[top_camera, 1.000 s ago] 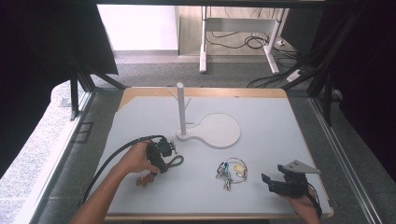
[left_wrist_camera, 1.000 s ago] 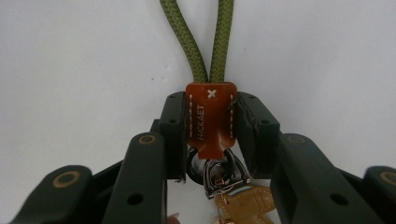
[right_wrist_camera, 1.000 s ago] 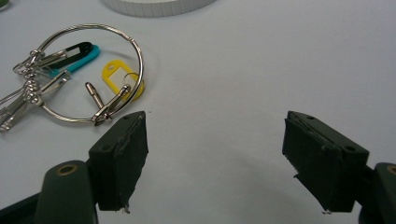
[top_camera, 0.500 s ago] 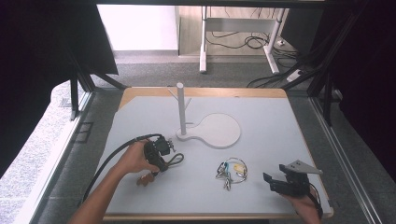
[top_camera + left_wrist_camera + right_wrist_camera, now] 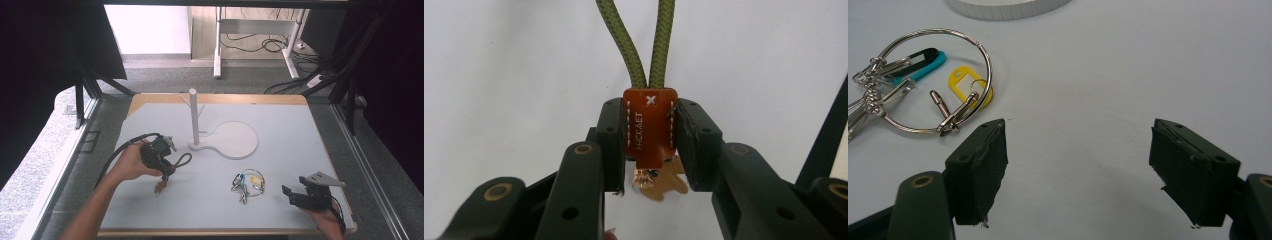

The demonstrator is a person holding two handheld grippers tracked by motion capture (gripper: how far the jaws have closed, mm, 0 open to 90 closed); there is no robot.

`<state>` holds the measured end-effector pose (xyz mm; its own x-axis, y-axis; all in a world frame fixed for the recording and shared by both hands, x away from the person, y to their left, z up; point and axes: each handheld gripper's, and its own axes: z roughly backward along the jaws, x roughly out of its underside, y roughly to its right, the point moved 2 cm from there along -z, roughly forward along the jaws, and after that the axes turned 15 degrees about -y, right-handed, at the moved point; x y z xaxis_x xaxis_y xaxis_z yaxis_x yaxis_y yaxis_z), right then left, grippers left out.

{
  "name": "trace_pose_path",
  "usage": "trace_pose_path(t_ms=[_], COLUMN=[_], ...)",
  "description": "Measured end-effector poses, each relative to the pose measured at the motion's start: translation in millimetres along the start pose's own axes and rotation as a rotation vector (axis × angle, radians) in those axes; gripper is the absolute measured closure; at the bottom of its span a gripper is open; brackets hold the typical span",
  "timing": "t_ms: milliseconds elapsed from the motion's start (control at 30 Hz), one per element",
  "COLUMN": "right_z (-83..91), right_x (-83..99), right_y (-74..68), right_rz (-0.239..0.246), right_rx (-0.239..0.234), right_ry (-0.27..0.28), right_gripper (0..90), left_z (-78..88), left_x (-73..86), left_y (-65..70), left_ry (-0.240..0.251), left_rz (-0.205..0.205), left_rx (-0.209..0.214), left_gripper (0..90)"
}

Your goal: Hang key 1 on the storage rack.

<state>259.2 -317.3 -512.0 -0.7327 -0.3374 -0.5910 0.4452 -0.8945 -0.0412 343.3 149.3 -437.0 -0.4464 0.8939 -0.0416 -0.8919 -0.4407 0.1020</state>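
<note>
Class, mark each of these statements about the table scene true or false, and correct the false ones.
1. The left gripper is shut on the brown leather tag of a green cord loop. True.
2. The right gripper holds the key ring. False: its jaws stand open and empty, beside the ring.
3. A yellow tag lies inside the key ring. True.
4. The cord loop hangs on the white post. False: it is apart from the post, in the left gripper.

Place: I take this for a lab or test room set up for recording.
Work surface: my white table is hemmed in by black curtains.
Background: a desk frame with loose cables on grey carpet.
</note>
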Motion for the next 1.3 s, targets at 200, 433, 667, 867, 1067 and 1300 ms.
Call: trace_pose_path(t_ms=[200, 433, 667, 867, 1067, 1300], right_z=[0.3, 0.7, 1.7, 0.6, 0.4, -2.3], right_x=[0.3, 0.5, 0.2, 0.3, 0.5, 0.9], right_y=[1.2, 1.6, 1.2, 1.0, 1.0, -0.4], right_rz=[-0.003, -0.004, -0.006, -0.002, -0.003, 0.006], right_rx=[0.0, -0.001, 0.001, 0.002, 0.003, 0.007], right_ry=[0.003, 0.003, 0.005, 0.0, -0.003, -0.017], right_gripper=[24.0, 24.2, 24.3, 24.3, 24.3, 24.3], left_z=[15.5, 30.2, 55.9, 69.8, 73.7, 76.8], left_x=[5.0, 7.4, 7.9, 10.4, 11.8, 12.2], left_y=[-2.4, -7.1, -15.5, -21.1, -27.1, -36.0], left_ry=[0.018, 0.035, 0.058, 0.065, 0.072, 0.093], left_rz=[0.011, 0.021, 0.04, 0.043, 0.068, 0.082], left_rx=[-0.007, -0.012, -0.033, -0.031, -0.03, -0.012], left_gripper=[66.8, 66.8, 66.8, 66.8, 66.8, 66.7])
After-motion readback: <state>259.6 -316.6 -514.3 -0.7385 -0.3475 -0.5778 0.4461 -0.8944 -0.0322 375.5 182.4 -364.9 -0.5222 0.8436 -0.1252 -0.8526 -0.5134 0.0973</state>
